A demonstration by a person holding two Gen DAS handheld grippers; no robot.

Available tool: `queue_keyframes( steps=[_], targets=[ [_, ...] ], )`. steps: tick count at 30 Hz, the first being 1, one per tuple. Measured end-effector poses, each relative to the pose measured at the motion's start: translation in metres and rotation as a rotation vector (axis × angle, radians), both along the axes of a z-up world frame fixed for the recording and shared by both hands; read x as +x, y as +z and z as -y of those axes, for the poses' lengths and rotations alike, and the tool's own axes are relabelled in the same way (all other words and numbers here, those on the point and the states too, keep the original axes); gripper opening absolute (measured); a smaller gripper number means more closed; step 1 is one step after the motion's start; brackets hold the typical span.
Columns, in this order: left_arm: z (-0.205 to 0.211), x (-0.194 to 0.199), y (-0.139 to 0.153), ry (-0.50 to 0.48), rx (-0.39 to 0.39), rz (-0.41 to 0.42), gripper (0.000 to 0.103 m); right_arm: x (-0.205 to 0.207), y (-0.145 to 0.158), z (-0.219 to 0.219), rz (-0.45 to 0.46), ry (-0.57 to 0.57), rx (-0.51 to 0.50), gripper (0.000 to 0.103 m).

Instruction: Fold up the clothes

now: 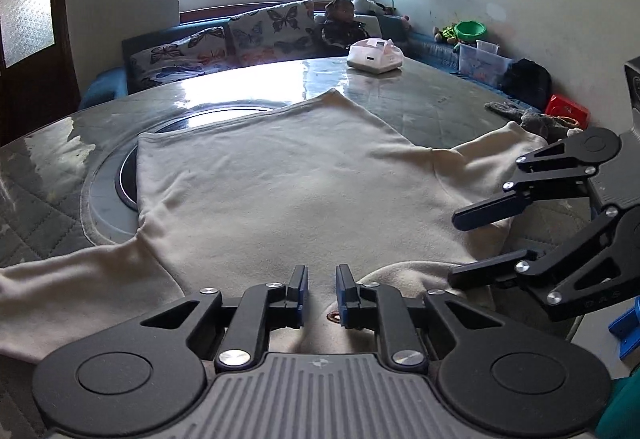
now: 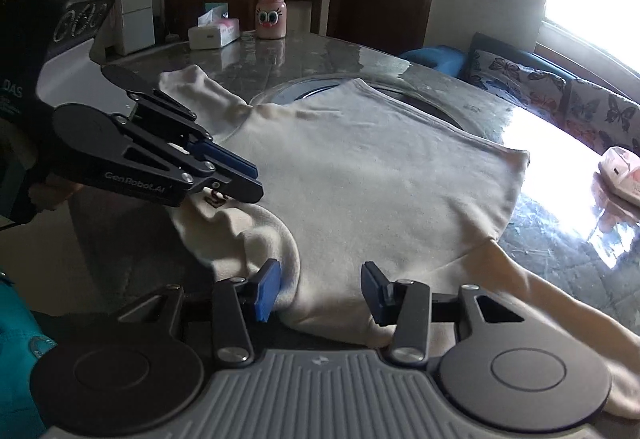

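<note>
Here, left hand-held gripper (image 1: 322, 291) slightly parted, right hand-held gripper (image 2: 320, 289) wide, over sweater (image 1: 280, 179)

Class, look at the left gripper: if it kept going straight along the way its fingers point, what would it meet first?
Most likely the cream sweater spread on the table: the left gripper points low across its body. Depth is uncertain in this fisheye view.

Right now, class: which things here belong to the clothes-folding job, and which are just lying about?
Belonging to the job:
cream sweater
left gripper
right gripper

Just lying about:
tissue box
pink bottle
grey cloth
white device
</note>
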State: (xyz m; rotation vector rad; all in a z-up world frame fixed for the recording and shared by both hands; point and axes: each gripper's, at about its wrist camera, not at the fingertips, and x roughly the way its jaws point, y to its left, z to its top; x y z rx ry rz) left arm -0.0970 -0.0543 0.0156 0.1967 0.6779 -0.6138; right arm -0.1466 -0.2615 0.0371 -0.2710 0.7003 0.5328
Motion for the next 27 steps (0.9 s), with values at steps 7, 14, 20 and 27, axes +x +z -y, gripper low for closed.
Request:
queue_keyframes(
  steps=[7, 14, 20, 27],
  targets=[
    [0.019, 0.003, 0.018, -0.047, -0.045, 0.039, 0.028, -0.006, 0.017, 0.047, 0.025, -0.175, 0.065, 0.050],
    [0.066, 0.003, 0.010, -0.125, -0.066, 0.028, 0.028, -0.002, 0.014, 0.126, 0.027, -0.503, 0.034, 0.050],
    [0.095, -0.002, -0.003, -0.179, -0.053, 0.014, 0.027, 0.002, -0.003, 0.197, -0.003, -0.777, 0.066, 0.048],
    [0.101, -0.011, -0.010, -0.213, -0.025, 0.012, 0.027, 0.003, -0.015, 0.226, 0.028, -0.847, -0.001, 0.046]
  ],
)
